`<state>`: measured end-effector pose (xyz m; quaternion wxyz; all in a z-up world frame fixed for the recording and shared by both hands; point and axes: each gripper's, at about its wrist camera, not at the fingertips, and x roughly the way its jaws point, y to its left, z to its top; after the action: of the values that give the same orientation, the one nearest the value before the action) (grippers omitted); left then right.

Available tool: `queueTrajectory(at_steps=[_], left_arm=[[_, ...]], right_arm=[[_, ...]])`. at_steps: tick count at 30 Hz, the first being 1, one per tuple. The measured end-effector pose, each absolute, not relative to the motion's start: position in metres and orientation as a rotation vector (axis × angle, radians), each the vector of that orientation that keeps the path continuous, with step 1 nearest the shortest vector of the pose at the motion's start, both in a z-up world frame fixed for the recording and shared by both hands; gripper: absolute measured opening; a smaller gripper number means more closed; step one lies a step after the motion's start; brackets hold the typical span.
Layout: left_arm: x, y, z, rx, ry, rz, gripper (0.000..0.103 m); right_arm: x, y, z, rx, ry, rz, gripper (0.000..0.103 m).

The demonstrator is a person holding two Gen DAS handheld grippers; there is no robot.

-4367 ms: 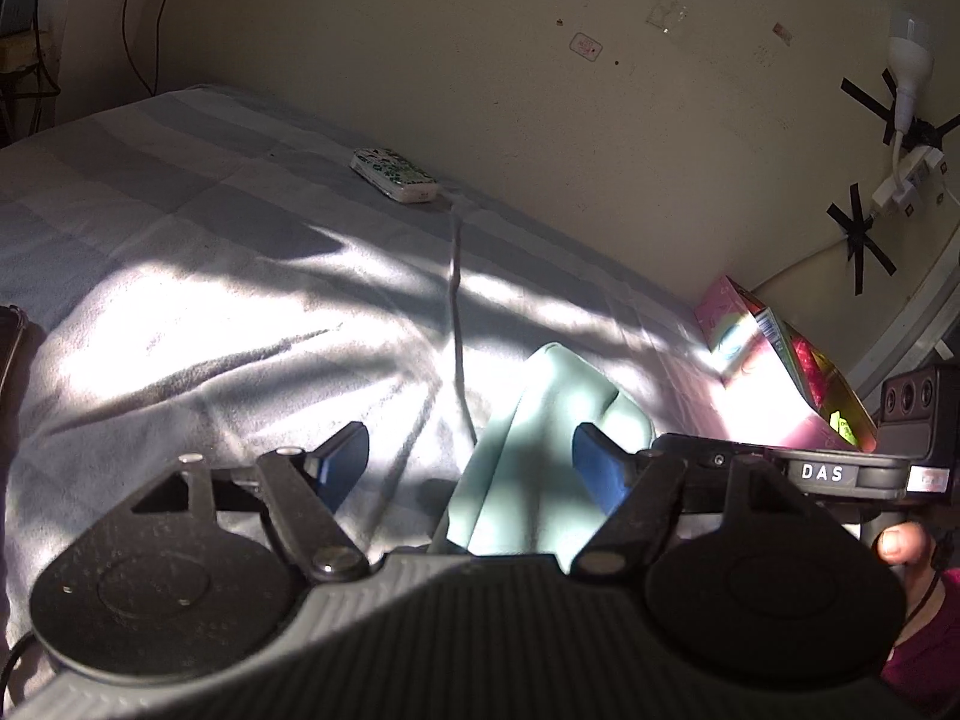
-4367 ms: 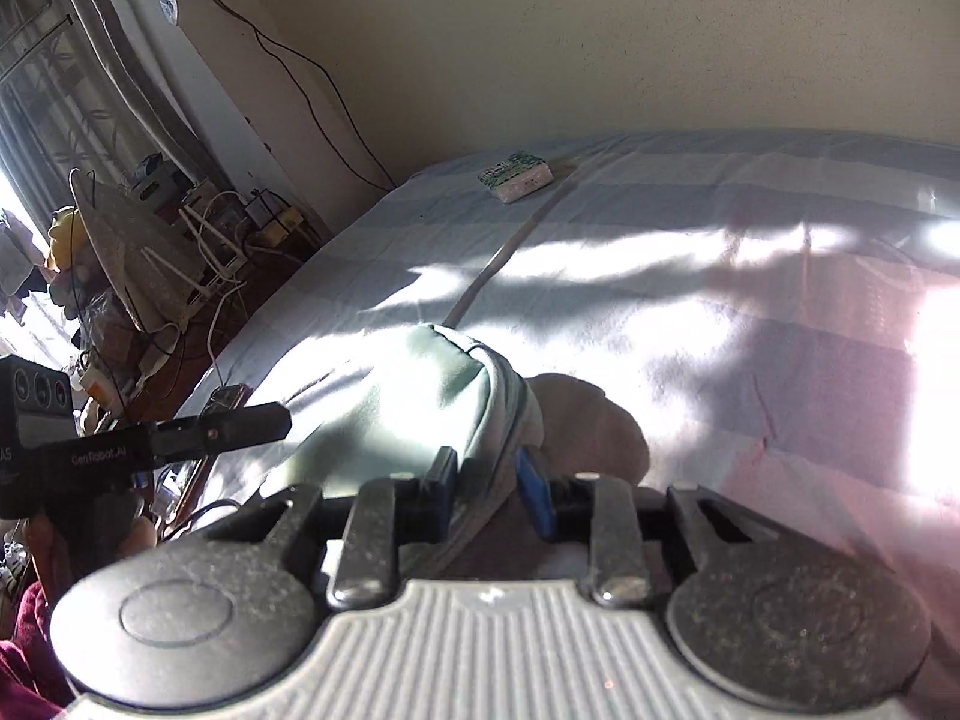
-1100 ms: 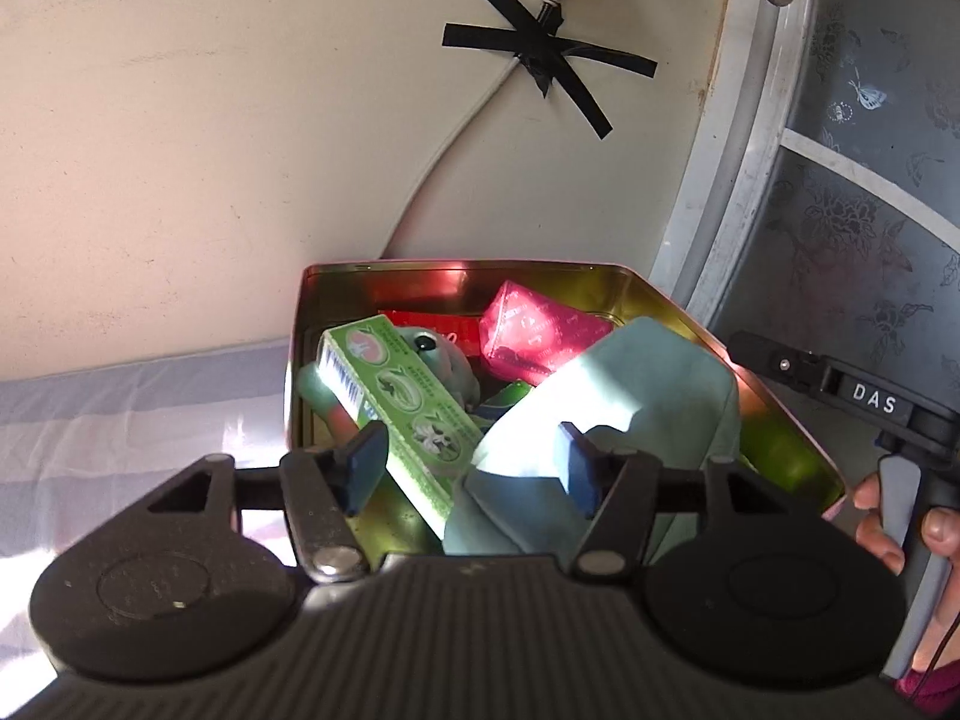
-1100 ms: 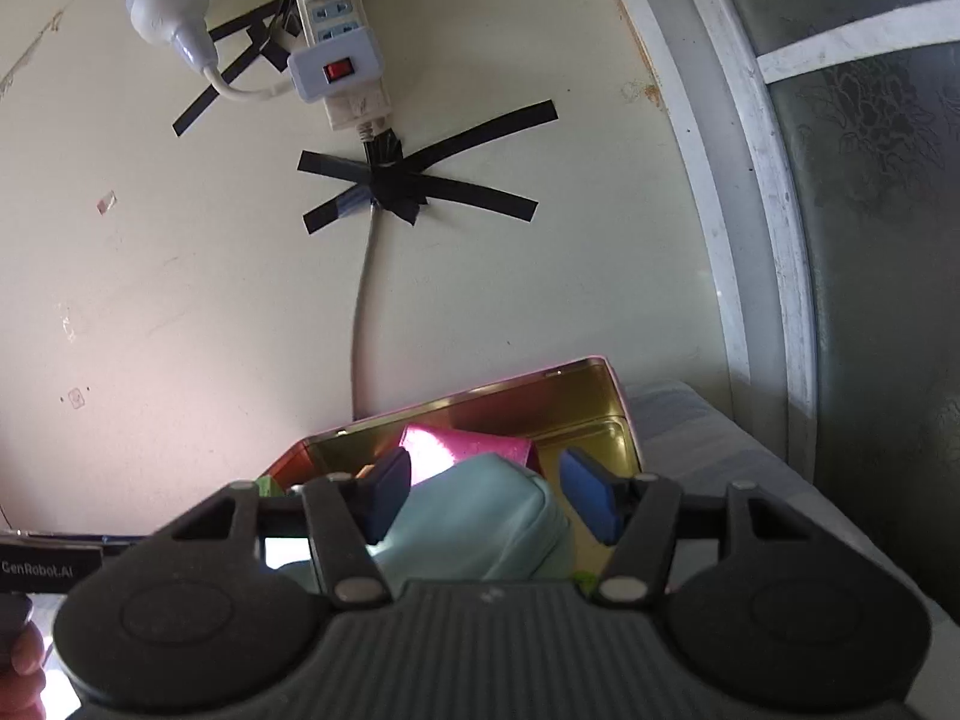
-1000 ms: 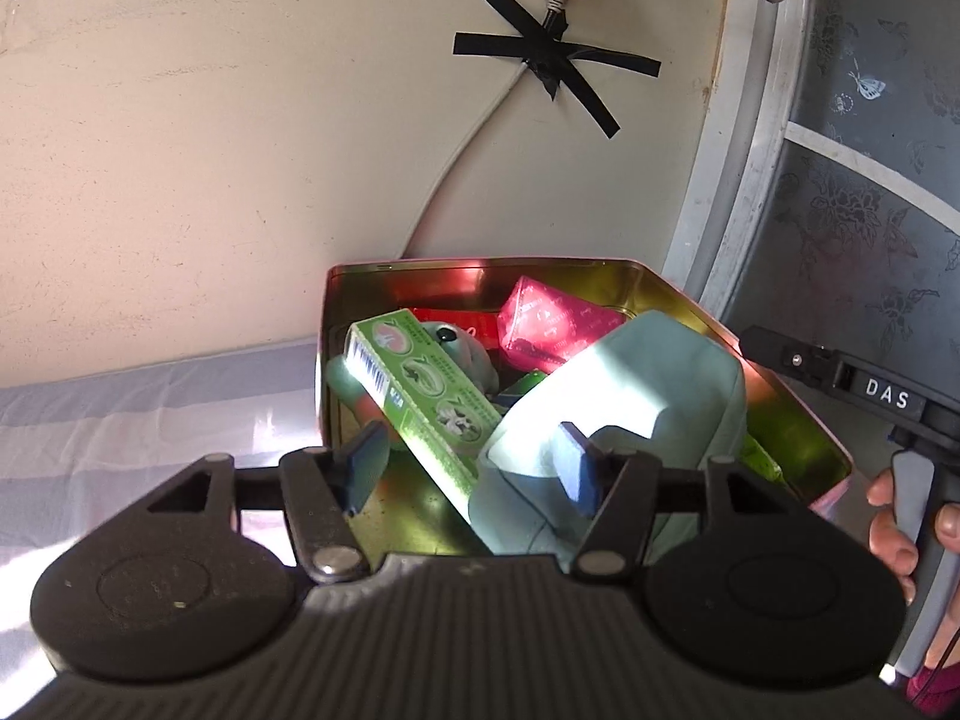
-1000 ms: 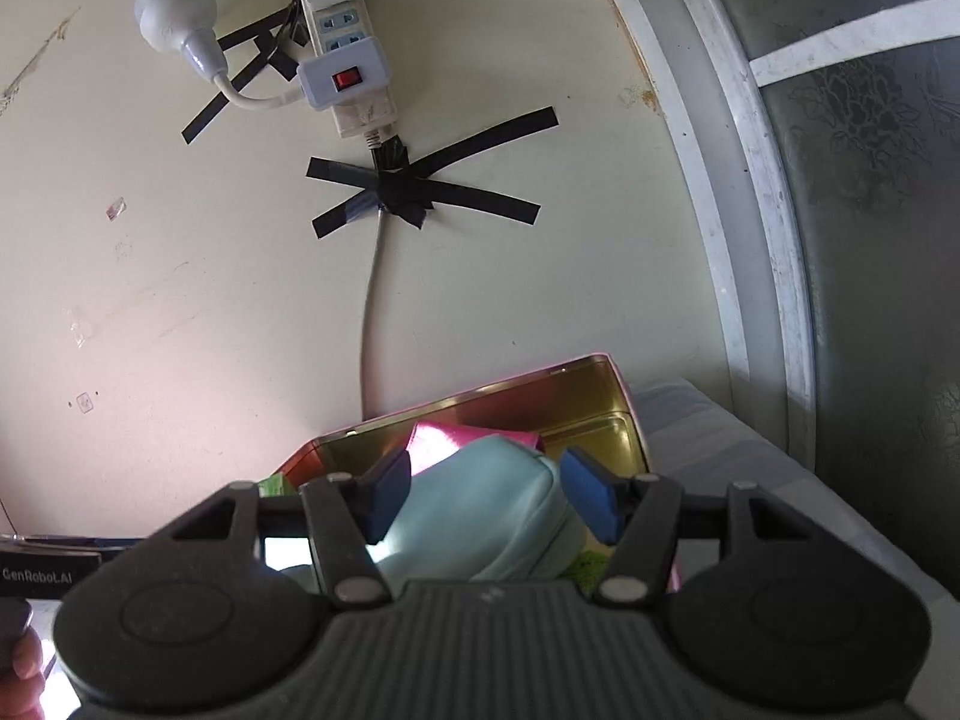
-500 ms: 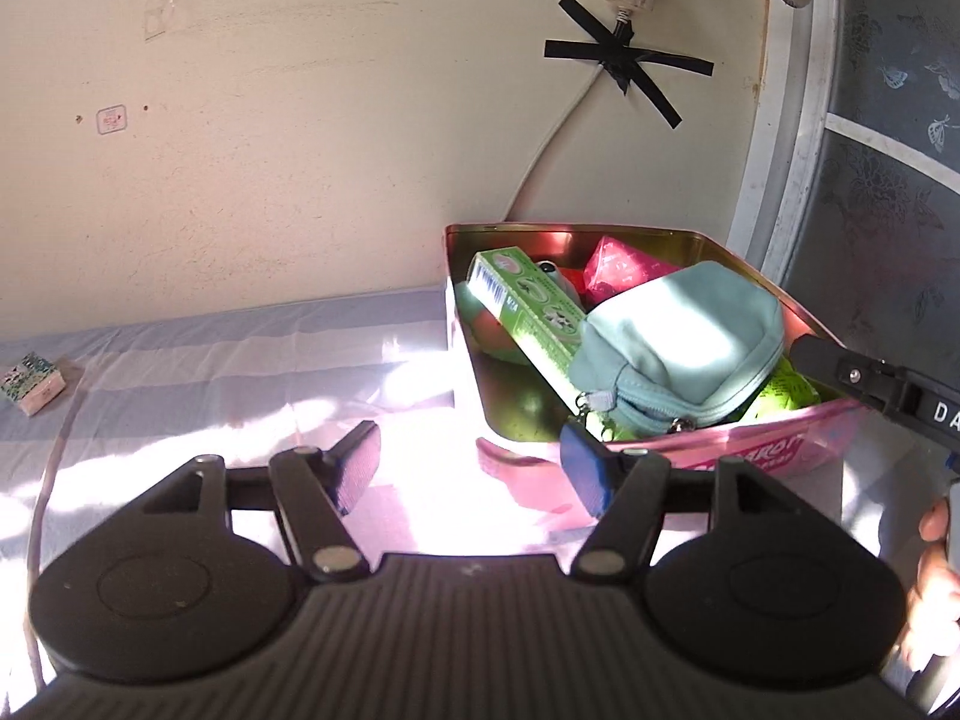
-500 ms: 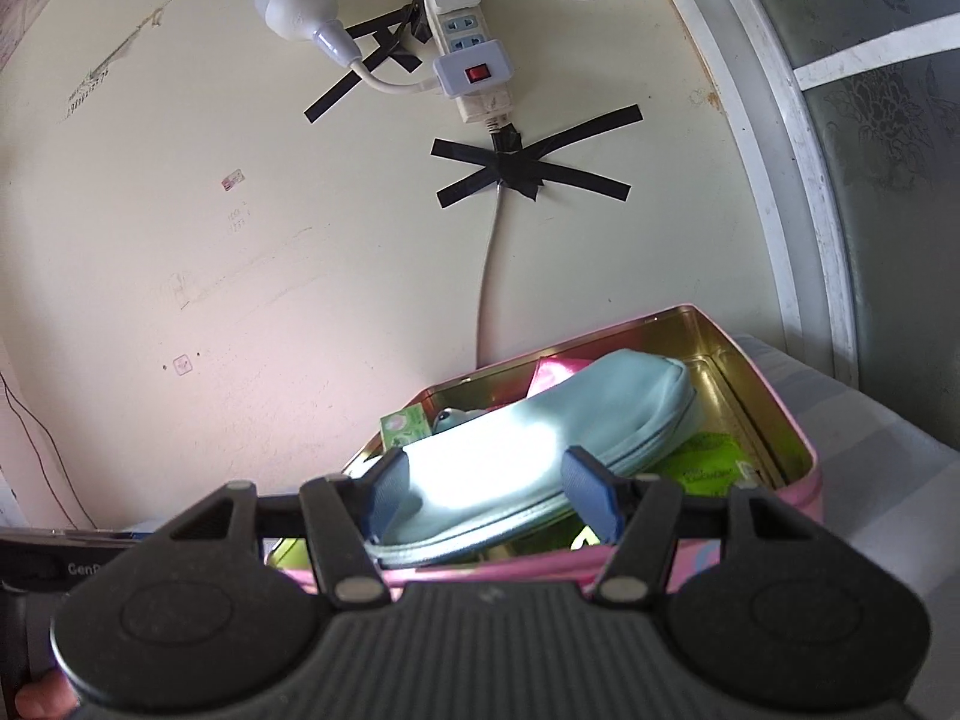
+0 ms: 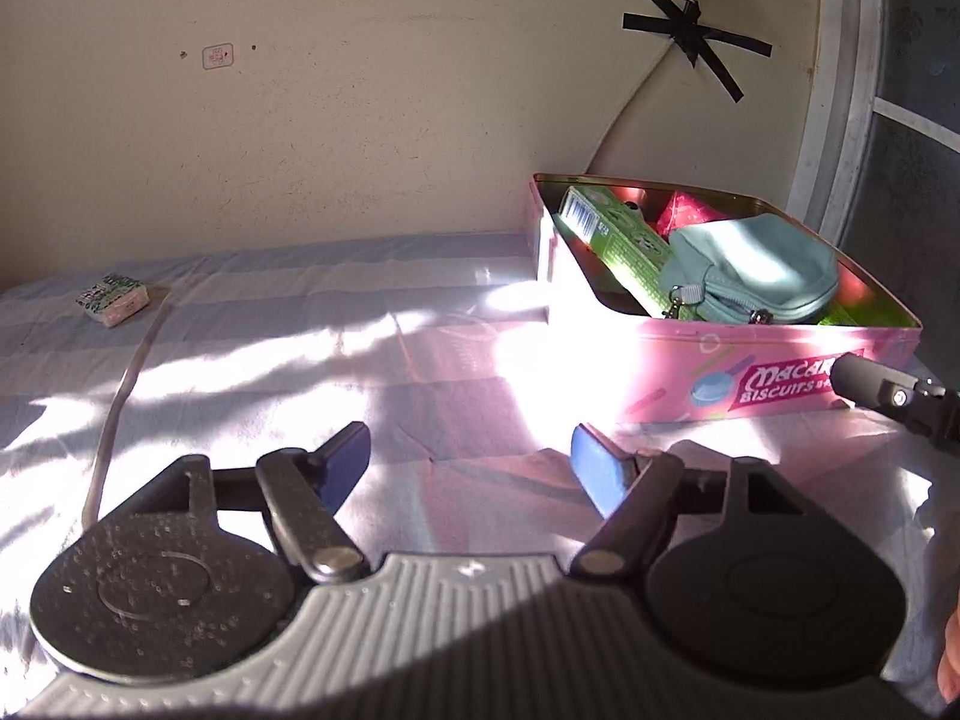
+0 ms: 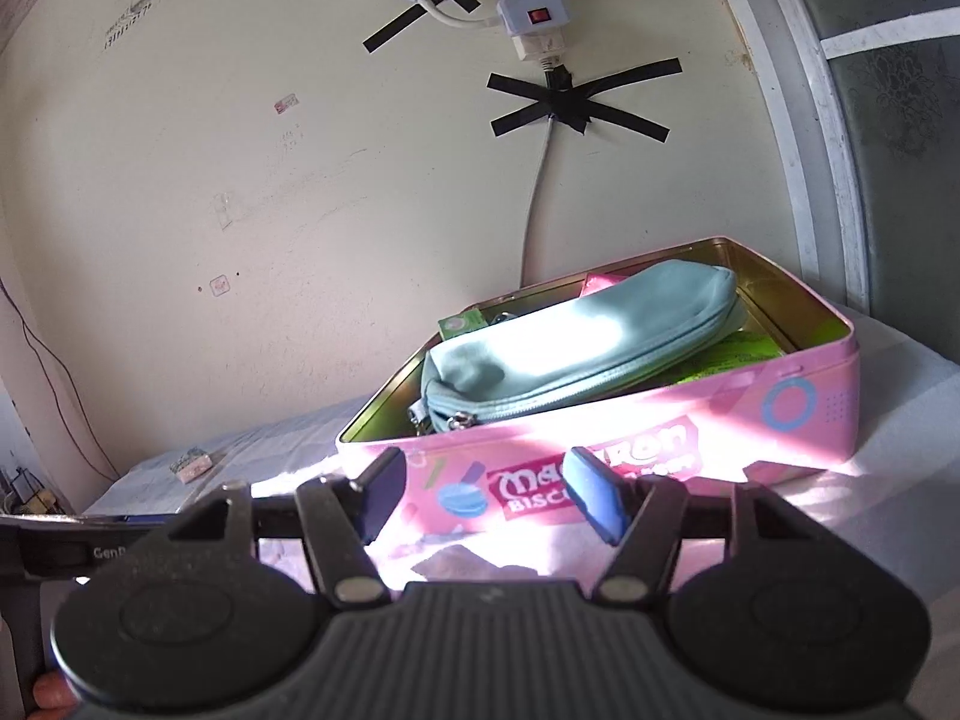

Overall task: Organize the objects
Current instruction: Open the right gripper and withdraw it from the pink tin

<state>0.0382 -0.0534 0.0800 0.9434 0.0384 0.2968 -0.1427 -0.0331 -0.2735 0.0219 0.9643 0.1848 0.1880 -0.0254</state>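
Note:
A pink biscuit tin [image 9: 708,360] [image 10: 648,420] stands on the bed by the wall. In it a pale teal zip pouch [image 9: 756,270] [image 10: 582,354] lies on top of a green carton [image 9: 618,234] and a red packet [image 9: 684,213]. My left gripper [image 9: 471,465] hovers over the sheet in front and left of the tin, its jaws opening with nothing between them. My right gripper [image 10: 483,495] is just in front of the tin's long side, jaws also opening and empty. A small patterned box [image 9: 113,298] [image 10: 191,462] lies far left near the wall.
The striped sheet [image 9: 300,348] is sunlit, with a long ridge [image 9: 120,396] running from the small box. A taped cable [image 10: 540,180] and power strip [image 10: 531,6] hang on the wall above the tin. A frosted glass door [image 9: 918,120] stands at the right.
Both grippers have drawn back from the tin, leaving the teal pouch inside it. Both pairs of jaws now stand wider. The left view has swung left, showing more of the bed.

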Motion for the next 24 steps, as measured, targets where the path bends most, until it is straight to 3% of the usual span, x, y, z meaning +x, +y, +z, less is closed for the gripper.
queueTrajectory(at_steps=[2, 4, 10, 12, 24], left_arm=[[0.034, -0.052, 0.077, 0.073, 0.607, -0.290, 0.085], [0.030, -0.051, 0.075, 0.075, 0.609, -0.290, 0.086], [0.022, -0.050, 0.070, 0.074, 0.627, -0.301, 0.088], [0.020, -0.049, 0.068, 0.072, 0.629, -0.297, 0.094], [0.016, -0.045, 0.058, 0.085, 0.664, -0.287, 0.095]], right_arm=[[-0.037, -0.268, 0.022, 0.370, 0.384, -0.044, 0.066], [-0.040, -0.263, 0.023, 0.362, 0.383, -0.034, 0.071], [-0.046, -0.251, 0.027, 0.335, 0.380, -0.019, 0.073], [-0.047, -0.249, 0.026, 0.330, 0.382, -0.021, 0.074], [-0.048, -0.242, 0.014, 0.357, 0.426, -0.038, 0.079]])
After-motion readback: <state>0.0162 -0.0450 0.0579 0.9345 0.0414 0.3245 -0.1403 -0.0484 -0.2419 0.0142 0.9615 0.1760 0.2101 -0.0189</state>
